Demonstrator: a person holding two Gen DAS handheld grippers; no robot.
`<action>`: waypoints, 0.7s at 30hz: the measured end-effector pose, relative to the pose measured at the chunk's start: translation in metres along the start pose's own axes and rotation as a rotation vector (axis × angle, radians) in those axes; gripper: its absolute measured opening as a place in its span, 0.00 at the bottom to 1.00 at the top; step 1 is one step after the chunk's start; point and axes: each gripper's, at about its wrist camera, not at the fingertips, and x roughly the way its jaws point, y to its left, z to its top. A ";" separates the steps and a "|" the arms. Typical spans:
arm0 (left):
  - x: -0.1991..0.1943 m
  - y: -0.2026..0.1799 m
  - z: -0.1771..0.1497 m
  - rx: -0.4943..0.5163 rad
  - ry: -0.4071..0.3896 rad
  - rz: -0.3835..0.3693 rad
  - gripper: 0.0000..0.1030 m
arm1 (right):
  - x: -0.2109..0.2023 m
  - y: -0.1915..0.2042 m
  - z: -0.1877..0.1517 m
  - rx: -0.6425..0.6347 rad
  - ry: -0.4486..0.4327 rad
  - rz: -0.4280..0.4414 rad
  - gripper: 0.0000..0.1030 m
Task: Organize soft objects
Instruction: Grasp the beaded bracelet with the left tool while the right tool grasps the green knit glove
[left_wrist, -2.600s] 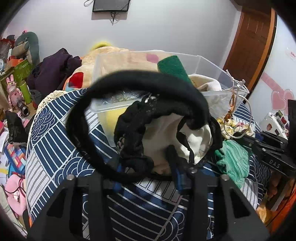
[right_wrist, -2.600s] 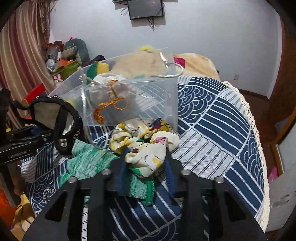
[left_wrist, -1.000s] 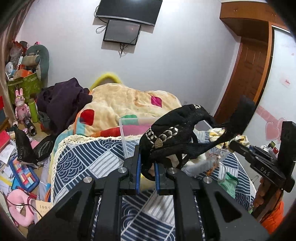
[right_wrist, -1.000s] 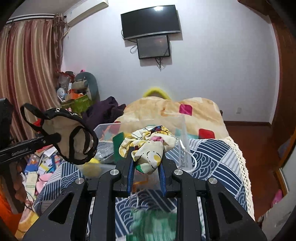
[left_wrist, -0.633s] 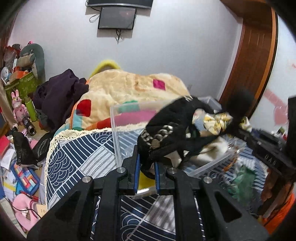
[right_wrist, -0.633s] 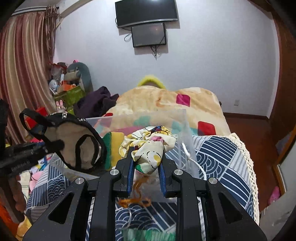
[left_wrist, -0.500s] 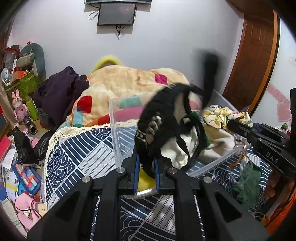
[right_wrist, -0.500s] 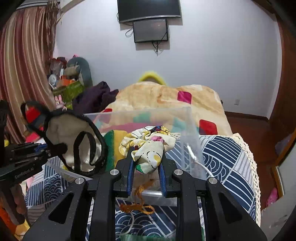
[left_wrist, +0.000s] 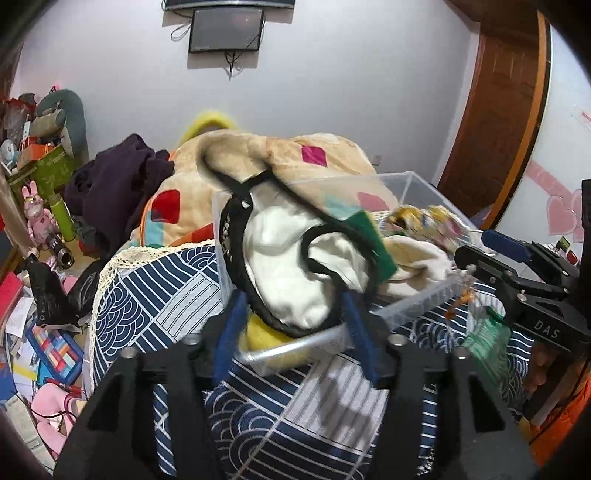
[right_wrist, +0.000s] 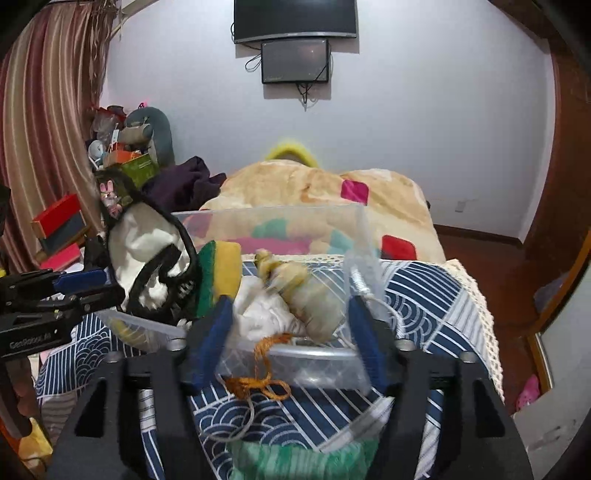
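Observation:
A clear plastic bin stands on the blue patterned cloth; it also shows in the right wrist view. My left gripper is open at the bin's near rim; the black-edged cream garment has left it and is blurred, dropping into the bin. It shows in the right wrist view too. My right gripper is open over the bin's other rim; the yellow printed cloth, blurred, falls among the white fabrics inside. A green-and-yellow sponge leans in the bin.
A green knitted cloth lies on the blue patterned cloth before the bin, beside an orange cord. A blanket-covered bed lies behind. Toys and boxes crowd the floor at the left.
Both grippers carried their cloths up and over the bin, then opened. The black-edged garment and the yellow printed cloth have left the fingers and are dropping into the bin.

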 end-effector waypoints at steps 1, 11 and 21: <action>-0.005 -0.003 -0.001 0.007 -0.010 0.010 0.67 | -0.005 0.000 0.000 -0.006 -0.008 -0.003 0.72; -0.044 -0.016 -0.015 0.028 -0.049 -0.010 0.84 | -0.044 -0.003 -0.005 -0.022 -0.065 0.008 0.83; -0.046 -0.034 -0.058 0.037 0.038 -0.054 0.89 | -0.039 -0.006 -0.058 -0.053 0.066 -0.027 0.89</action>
